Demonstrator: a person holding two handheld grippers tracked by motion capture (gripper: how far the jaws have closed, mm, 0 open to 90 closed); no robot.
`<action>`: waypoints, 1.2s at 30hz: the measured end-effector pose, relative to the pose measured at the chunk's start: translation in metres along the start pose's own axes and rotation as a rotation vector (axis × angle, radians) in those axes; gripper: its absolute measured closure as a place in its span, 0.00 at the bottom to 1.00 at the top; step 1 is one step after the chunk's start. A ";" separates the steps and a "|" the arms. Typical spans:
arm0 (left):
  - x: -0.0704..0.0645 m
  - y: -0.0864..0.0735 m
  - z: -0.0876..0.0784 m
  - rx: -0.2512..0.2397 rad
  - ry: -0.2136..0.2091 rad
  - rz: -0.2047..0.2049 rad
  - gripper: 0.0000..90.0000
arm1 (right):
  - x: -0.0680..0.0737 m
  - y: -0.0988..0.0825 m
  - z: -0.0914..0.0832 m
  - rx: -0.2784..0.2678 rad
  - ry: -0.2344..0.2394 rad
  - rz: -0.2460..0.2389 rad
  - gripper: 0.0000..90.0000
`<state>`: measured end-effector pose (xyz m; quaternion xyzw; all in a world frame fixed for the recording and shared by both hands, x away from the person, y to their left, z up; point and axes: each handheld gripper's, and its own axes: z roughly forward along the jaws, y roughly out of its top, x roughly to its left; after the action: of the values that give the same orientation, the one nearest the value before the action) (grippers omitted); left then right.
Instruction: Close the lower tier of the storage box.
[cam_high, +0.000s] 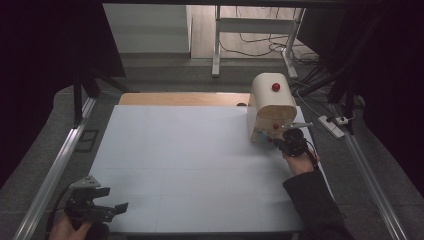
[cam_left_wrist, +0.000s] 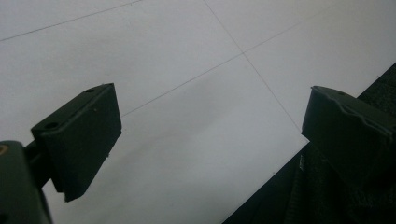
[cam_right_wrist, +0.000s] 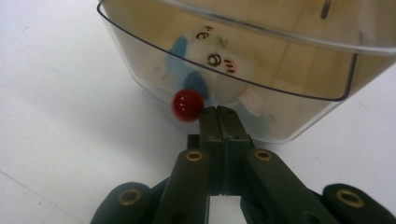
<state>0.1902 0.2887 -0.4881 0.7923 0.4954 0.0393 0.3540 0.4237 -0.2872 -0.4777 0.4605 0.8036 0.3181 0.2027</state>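
Half-hidden soft toy (cam_right_wrist: 219, 70) — behind clear lid (cam_right_wrist: 261, 60)

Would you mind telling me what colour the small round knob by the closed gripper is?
The knob is glossy red, clearest in the right gripper view.

- The left gripper (cam_high: 107, 204), black with a grey three-cornered plate, rests low at the table's near left corner, jaws spread wide apart.
- The right gripper (cam_high: 279, 141), black, reaches forward near the right edge on a dark-sleeved forearm (cam_high: 312, 200), jaws pressed together.
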 end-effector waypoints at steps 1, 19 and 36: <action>0.000 0.000 0.000 0.000 0.000 0.000 0.05 | 0.000 0.000 0.001 0.003 0.001 -0.002 0.99; -0.001 0.000 0.000 -0.002 0.002 0.005 0.05 | -0.001 -0.003 0.001 0.022 -0.004 -0.011 0.93; -0.001 0.000 0.000 -0.001 0.003 0.007 0.05 | 0.003 -0.005 -0.004 0.026 0.005 -0.015 0.78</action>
<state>0.1895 0.2883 -0.4877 0.7937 0.4932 0.0423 0.3537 0.4171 -0.2878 -0.4786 0.4562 0.8115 0.3075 0.1969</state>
